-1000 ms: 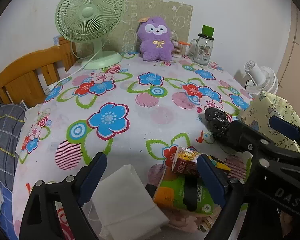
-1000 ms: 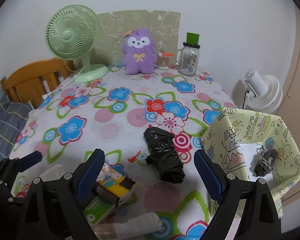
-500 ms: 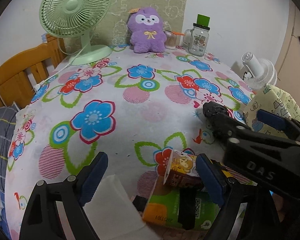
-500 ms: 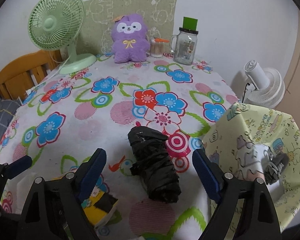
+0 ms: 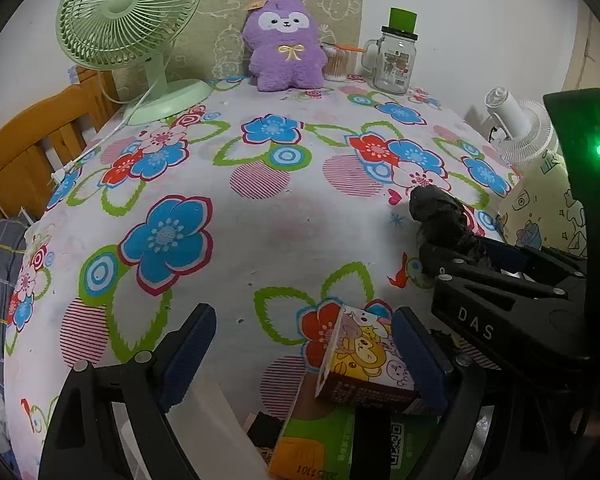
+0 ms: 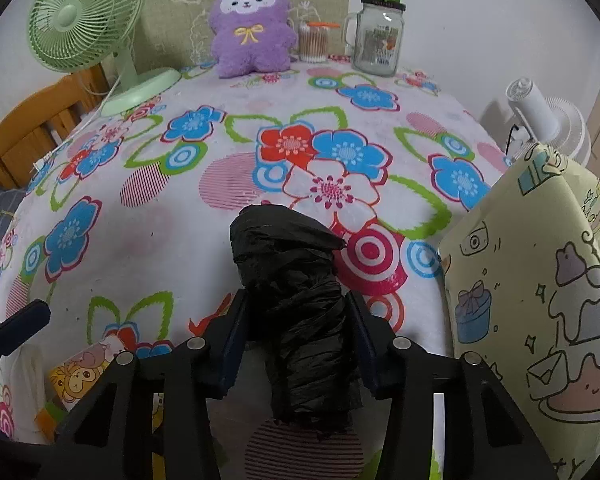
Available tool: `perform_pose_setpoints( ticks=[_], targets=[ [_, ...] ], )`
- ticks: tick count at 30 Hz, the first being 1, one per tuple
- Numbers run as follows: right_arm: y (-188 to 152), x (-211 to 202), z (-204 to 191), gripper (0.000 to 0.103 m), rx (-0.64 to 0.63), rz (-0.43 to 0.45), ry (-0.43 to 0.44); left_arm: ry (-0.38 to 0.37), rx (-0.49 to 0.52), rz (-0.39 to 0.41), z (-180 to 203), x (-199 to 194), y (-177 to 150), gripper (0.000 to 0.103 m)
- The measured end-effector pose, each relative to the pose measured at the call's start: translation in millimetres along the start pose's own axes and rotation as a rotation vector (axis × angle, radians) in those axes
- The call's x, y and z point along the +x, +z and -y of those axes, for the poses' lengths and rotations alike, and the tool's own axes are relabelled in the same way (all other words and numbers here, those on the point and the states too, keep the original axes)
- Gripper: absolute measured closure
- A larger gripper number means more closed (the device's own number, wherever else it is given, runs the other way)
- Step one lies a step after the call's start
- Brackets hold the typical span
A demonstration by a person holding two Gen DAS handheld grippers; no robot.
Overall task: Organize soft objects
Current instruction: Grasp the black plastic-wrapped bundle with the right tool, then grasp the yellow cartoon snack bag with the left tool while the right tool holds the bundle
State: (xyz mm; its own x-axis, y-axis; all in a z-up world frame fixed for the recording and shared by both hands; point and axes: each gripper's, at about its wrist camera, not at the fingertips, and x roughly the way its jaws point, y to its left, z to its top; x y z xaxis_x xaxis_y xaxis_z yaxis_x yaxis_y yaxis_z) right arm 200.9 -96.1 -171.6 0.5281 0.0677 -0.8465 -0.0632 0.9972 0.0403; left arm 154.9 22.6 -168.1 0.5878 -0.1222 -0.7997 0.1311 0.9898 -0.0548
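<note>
The worktop (image 6: 236,240) is spreading ahead of both grippers, and the yellow bag (image 6: 540,300) is standing just to the right of the right gripper (image 6: 296,328). That gripper is closing narrowly on the black roll (image 6: 296,300), its pads touching both flanks. The left gripper (image 5: 304,352) is hanging wide and empty, a cartoon box (image 5: 364,360) against its right finger. Slippery plastic may be squeezing out forward, or unrolling during a lift.
</note>
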Motion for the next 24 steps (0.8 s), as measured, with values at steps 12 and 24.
perform_pose_setpoints(
  ticks=[12, 24],
  targets=[
    [-4.2, -43.5, -1.5, 0.057, -0.047, 0.102, -0.018, -0.052, 0.003, 0.027, 14.0, -17.6, -2.4, 0.012],
    [-17.2, -76.1, 3.0, 0.057, -0.064, 0.135, -0.030, -0.086, 0.095, 0.053, 43.2, -30.7, -11.5, 0.011]
  ],
)
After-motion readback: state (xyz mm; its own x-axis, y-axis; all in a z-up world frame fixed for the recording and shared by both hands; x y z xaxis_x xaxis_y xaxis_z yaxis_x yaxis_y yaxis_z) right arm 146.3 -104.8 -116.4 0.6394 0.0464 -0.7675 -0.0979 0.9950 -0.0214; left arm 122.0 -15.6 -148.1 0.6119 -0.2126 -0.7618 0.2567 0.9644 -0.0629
